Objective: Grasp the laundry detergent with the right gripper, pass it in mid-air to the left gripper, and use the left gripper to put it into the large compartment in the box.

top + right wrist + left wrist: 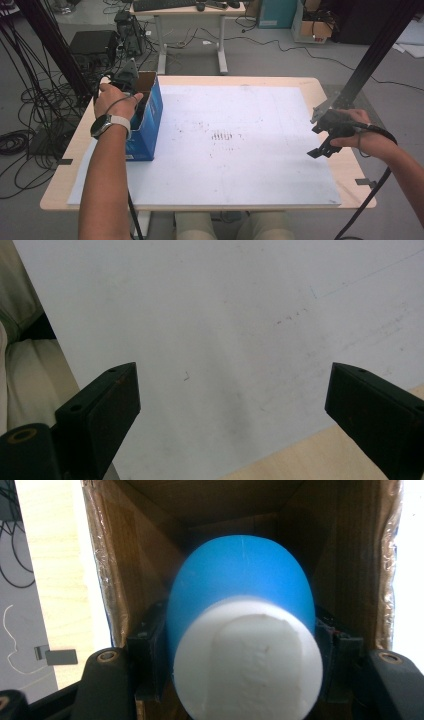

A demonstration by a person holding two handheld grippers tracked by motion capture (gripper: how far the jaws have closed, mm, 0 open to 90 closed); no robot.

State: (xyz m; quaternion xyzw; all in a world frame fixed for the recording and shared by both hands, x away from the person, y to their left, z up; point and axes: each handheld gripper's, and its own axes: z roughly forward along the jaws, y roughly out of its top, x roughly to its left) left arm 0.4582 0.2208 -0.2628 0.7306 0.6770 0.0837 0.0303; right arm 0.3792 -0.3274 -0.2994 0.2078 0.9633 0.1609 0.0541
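Note:
A cardboard box (150,125) with blue outer walls stands on the left edge of the white board (235,170). My left gripper (137,97) reaches down into it. In the left gripper view the box's brown inner walls (150,540) surround a rounded blue object (240,575) with a flat white end (247,665), and my left gripper (240,630) is shut on its sides. My right gripper (320,139) hovers at the board's right edge. Over the bare board (225,315) the right gripper (232,390) stands open, holding nothing.
The board lies on a light wooden table (67,165), whose edge (300,460) appears in the right gripper view. Cables and black equipment (95,45) crowd the floor at the left. A desk (190,10) stands behind. A black frame post (375,55) rises at the right.

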